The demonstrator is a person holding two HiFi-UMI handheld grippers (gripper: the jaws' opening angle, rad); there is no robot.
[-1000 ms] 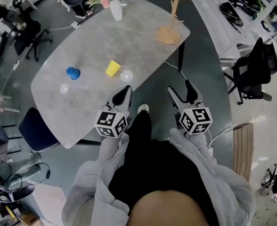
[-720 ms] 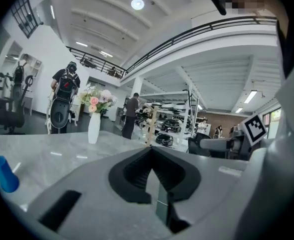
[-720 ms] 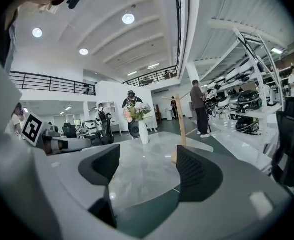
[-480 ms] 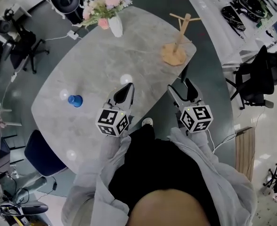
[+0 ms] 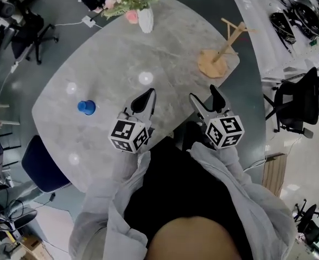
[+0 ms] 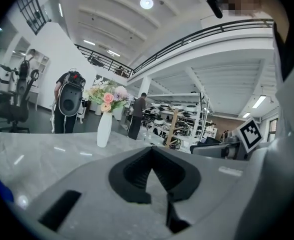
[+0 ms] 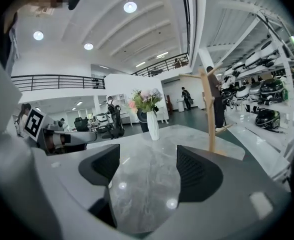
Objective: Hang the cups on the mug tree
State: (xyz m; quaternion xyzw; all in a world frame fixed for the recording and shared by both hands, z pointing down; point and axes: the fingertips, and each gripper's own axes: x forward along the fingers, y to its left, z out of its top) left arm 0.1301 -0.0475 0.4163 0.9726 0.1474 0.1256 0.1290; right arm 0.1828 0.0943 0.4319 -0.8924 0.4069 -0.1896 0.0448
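Left gripper was closed on nothing, and right gripper had its jaws apart, empty. Both hovered over the grey marble bench, apparently staging. The small blue cup stood unhung, well apart from the wooden mug tree.

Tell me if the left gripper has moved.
Yes: the left gripper went forward; its tips sat nearer than the blue cup, now beyond it.

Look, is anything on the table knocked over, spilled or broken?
Nothing looks broken or spilled. The vase and the mug tree stand upright on the table, and the blue cup sits alone toward its left side. The tree's pegs are bare.
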